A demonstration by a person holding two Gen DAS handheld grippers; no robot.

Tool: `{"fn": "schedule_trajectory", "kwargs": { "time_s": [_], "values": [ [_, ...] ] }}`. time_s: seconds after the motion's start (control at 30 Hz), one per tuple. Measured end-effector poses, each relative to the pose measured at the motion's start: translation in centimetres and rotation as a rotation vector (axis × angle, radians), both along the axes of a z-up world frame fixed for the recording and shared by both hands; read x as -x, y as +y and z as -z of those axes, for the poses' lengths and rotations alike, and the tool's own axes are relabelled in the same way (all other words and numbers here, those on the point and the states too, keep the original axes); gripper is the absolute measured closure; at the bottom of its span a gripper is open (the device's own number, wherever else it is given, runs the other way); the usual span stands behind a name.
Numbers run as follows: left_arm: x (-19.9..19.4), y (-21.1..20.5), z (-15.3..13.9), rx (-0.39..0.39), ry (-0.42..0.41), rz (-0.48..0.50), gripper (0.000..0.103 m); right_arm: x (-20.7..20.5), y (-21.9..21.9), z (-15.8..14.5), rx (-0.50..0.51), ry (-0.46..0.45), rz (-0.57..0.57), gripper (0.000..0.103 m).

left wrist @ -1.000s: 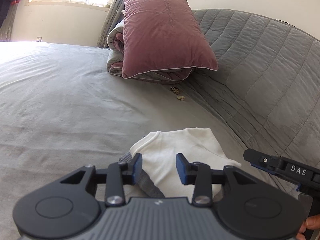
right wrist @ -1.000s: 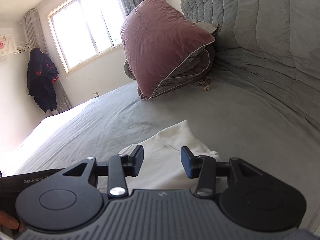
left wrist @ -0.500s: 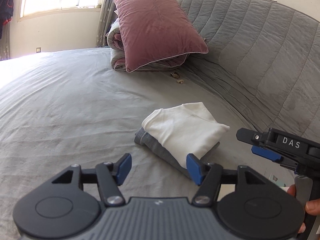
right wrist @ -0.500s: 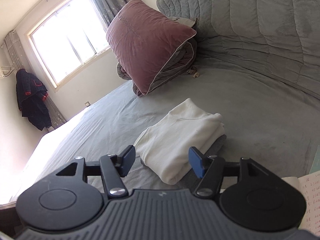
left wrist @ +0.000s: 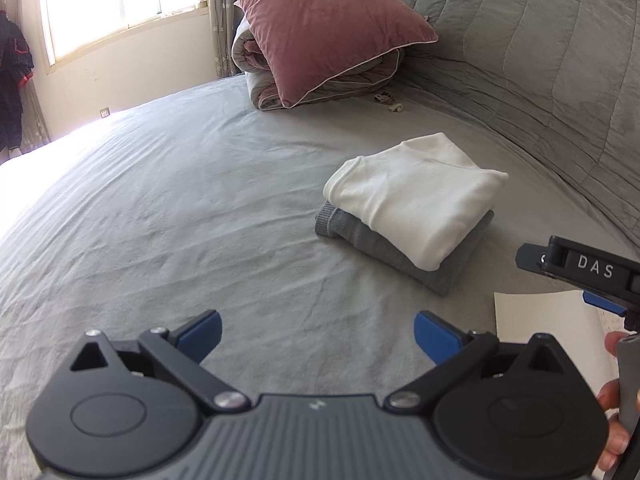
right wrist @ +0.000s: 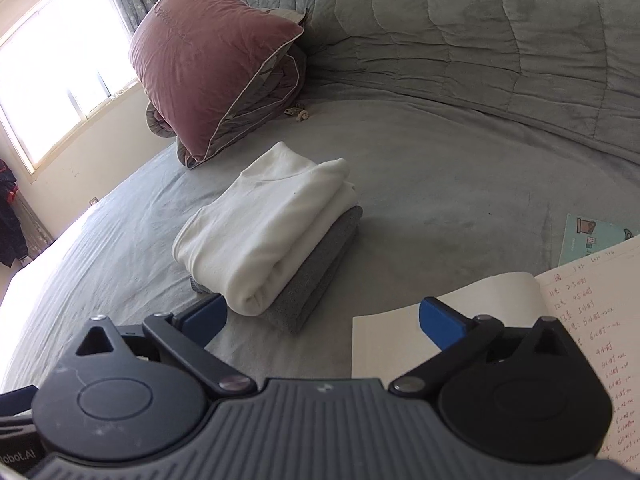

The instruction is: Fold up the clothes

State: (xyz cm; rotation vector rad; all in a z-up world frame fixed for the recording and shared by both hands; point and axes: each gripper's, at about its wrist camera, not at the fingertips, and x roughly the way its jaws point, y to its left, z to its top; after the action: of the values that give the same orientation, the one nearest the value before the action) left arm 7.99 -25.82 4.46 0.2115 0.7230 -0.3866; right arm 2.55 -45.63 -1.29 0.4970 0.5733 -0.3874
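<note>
A white garment [left wrist: 412, 200] lies folded into a thick, soft rectangle with rounded folds, its collar end turned toward the mauve pillow [left wrist: 324, 24]. It rests squarely on top of a folded grey garment [left wrist: 384, 252], which is flatter and shows along the near side as a ribbed edge and a protruding corner. The two make a neat stack on the grey bed sheet [left wrist: 180, 200], well short of the pillow and lying at a slant to it.
</note>
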Motion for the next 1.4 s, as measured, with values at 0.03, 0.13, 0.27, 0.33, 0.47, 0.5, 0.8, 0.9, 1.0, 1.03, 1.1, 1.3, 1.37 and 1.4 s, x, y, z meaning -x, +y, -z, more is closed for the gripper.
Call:
{"fn": "schedule_trajectory", "kwargs": {
  "time_s": [0.03, 0.13, 0.27, 0.33, 0.47, 0.5, 0.8, 0.9, 1.0, 1.03, 1.1, 1.3, 1.37, 1.4],
  "values": [
    [0.0, -0.2, 0.3, -0.001, 0.001, -0.003, 0.001, 0.0, 0.0, 0.1, 0.012, 0.015, 0.009, 0.0],
    [0.3, -1.1, 1.1, -0.007, -0.016, -0.017, 0.001, -0.2, 0.4, 0.5, 0.063, 0.029, -0.015, 0.0],
    [0.2, -1.9, 2.0, 0.005, -0.02, -0.043, 0.0, -0.2, 0.6, 0.6, 0.102, 0.029, -0.035, 0.0],
    [-0.2, -2.3, 2.5, 0.017, -0.004, -0.057, 0.001, -0.1, 0.5, 0.6, 0.098, 0.029, -0.032, 0.0],
    [-0.6, -2.8, 3.0, 0.034, 0.02, -0.07, 0.001, -0.1, 0.2, 0.6, 0.089, 0.032, -0.026, 0.0],
    [-0.6, -2.9, 3.1, 0.035, 0.023, -0.072, 0.001, -0.1, 0.2, 0.6, 0.091, 0.034, -0.029, 0.0],
    [-0.8, -2.9, 3.6, 0.004, 0.031, -0.084, 0.001, 0.1, 0.6, 0.1, 0.109, 0.029, -0.039, 0.0],
    [-0.8, -2.6, 3.4, -0.004, 0.03, -0.089, 0.001, 0.1, 0.9, 0.0, 0.115, 0.027, -0.047, 0.0],
    [-0.8, -2.2, 3.2, -0.007, 0.03, -0.098, 0.001, 0.2, 1.2, -0.1, 0.117, 0.027, -0.048, 0.0],
    [-0.8, -2.0, 3.1, -0.006, 0.031, -0.102, 0.001, 0.2, 1.2, -0.1, 0.115, 0.027, -0.048, 0.0],
    [-0.8, -1.7, 3.0, -0.004, 0.032, -0.109, 0.001, 0.3, 1.3, -0.2, 0.113, 0.026, -0.048, 0.0],
    [-0.7, -1.3, 2.7, -0.015, 0.03, -0.117, 0.001, 0.3, 1.8, -0.4, 0.115, 0.019, -0.054, 0.0],
    [-0.6, -1.2, 2.6, -0.02, 0.028, -0.119, 0.001, 0.3, 1.9, -0.5, 0.11, 0.018, -0.053, 0.0],
    [-0.6, -1.1, 2.5, -0.022, 0.027, -0.119, 0.0, 0.3, 1.9, -0.6, 0.108, 0.016, -0.053, 0.0]
  ]
}}
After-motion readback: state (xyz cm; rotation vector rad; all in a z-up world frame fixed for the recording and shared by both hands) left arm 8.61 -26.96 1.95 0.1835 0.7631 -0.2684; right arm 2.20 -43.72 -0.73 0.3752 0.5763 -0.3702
